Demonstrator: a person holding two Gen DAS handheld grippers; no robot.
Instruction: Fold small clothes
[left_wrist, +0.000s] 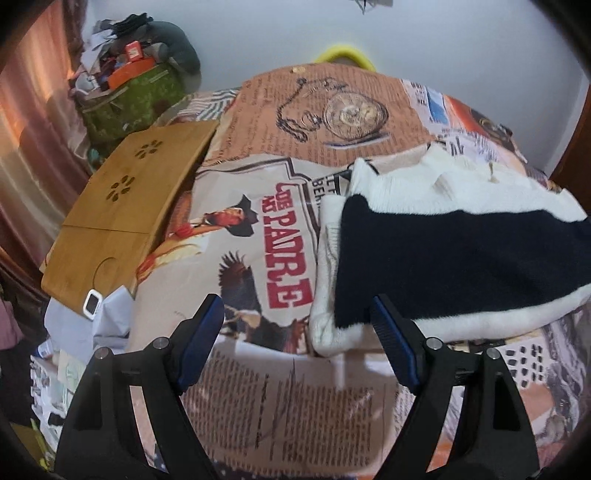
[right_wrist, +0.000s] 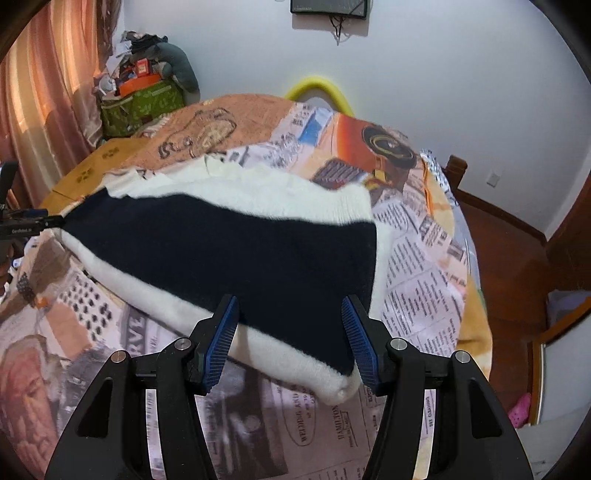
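A small white knit garment with a wide dark navy band (left_wrist: 454, 258) lies folded on the newspaper-print bed cover (left_wrist: 258, 406). In the right wrist view the garment (right_wrist: 236, 258) stretches from left to near the lower right. My left gripper (left_wrist: 297, 325) is open and empty, just short of the garment's near left corner. My right gripper (right_wrist: 290, 328) is open, its jaws on either side of the garment's near edge, holding nothing. The left gripper's tip (right_wrist: 33, 223) shows at the left edge of the right wrist view.
A wooden lap table (left_wrist: 125, 218) lies on the bed at the left. A green bag piled with clutter (left_wrist: 129, 96) stands by the curtain. A yellow curved object (right_wrist: 319, 88) peeks over the bed's far edge. The floor drops off at the right (right_wrist: 517, 280).
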